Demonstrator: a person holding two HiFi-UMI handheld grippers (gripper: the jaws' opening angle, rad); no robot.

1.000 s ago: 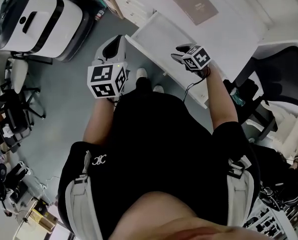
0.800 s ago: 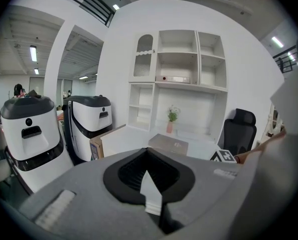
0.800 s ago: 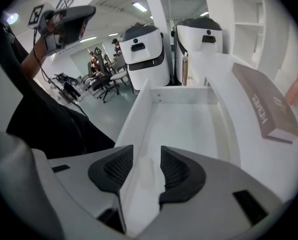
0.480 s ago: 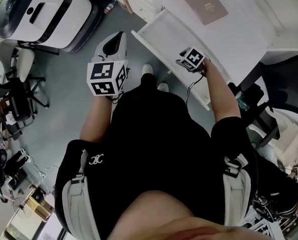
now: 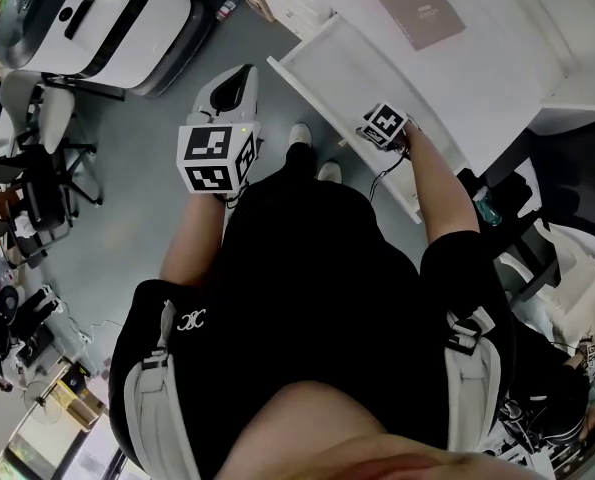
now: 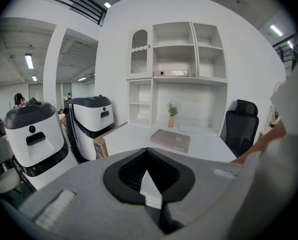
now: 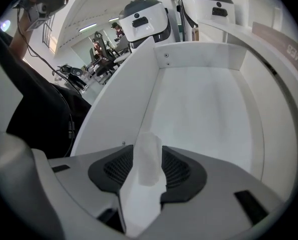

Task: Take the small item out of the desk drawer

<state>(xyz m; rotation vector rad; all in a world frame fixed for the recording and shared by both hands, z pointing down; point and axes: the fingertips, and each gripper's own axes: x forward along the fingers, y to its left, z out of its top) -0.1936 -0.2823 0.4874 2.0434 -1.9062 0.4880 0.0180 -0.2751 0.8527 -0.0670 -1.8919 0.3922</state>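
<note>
The right gripper (image 7: 147, 152) has its jaws clenched on a small white item (image 7: 147, 166). The item fills the gap between the black pads, and its pale top stands a little above their tips. The left gripper (image 6: 147, 154) has its jaws pressed together with nothing between them.

Just beyond the right jaws lies the open drawer (image 7: 209, 109). Its white bottom is bare, with no other thing showing in it, and its side wall rises at the left. In the head view the right gripper (image 5: 385, 126) sits over the near end of the drawer (image 5: 342, 63), close to the person's body. The left gripper (image 5: 217, 158) hangs over the floor (image 5: 137, 168), apart from the drawer on its left side. Past the far side of the drawer is the worktop (image 5: 497, 58), with a flat brown book (image 5: 410, 6) lying on it.

The step in hand looks like the lift-out: the item is already gripped but appears to be within the drawer's outline, so it is not out yet. The next move calls for a steady squeeze while the right gripper rises straight up until the item is above the drawer's walls. It can then be carried away from the drawer, toward the worktop or the person. The item is small and may slip if the grip slackens. The left gripper has no part in this.
</note>
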